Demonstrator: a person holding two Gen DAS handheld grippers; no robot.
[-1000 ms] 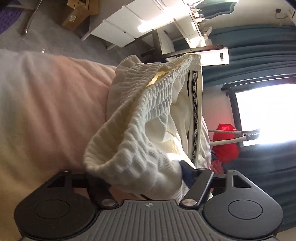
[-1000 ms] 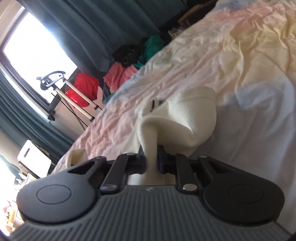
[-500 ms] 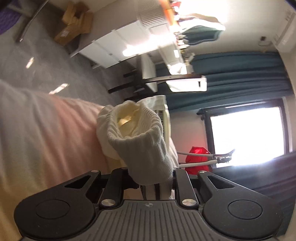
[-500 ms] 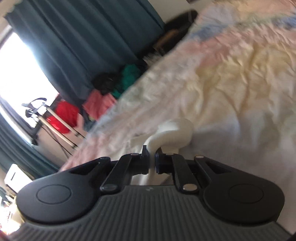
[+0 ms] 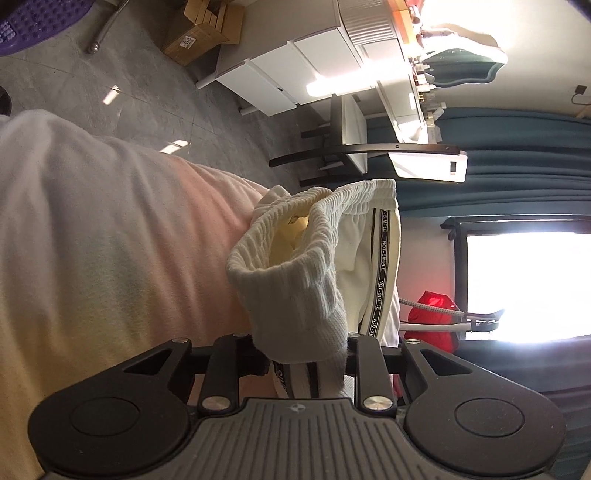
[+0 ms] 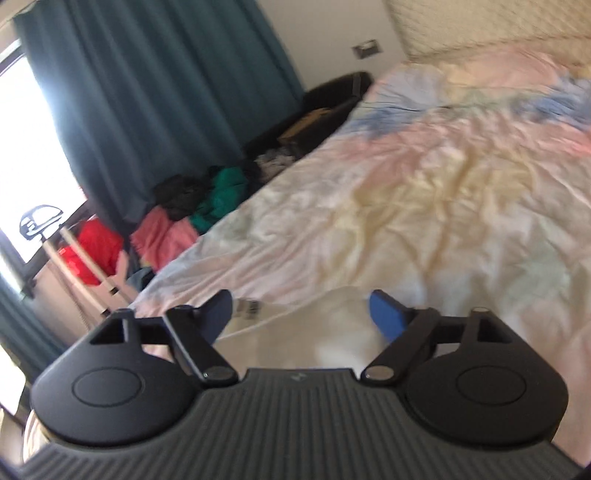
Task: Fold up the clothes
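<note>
A cream ribbed garment [image 5: 295, 295] with a black "NOT SIMPLE" stripe hangs bunched from my left gripper [image 5: 306, 365], which is shut on its cloth; the fingertips are hidden by the fabric. In the right wrist view, my right gripper [image 6: 301, 314] is open, its blue pads [image 6: 386, 314] spread apart just above a pale part of the same garment [image 6: 295, 339] lying on the bed. The view is blurred by motion.
The bed's pastel quilt [image 6: 424, 206] stretches ahead and right. A heap of red, pink and green clothes [image 6: 166, 225] lies by teal curtains [image 6: 147, 92]. A white dresser [image 5: 295, 66], black desk frame [image 5: 351, 147] and cardboard box [image 5: 199, 33] stand on the floor.
My right gripper has opened and let go of the cream cloth, and has swung up over the bed. My left gripper still holds the garment, which has shifted and hangs differently.
</note>
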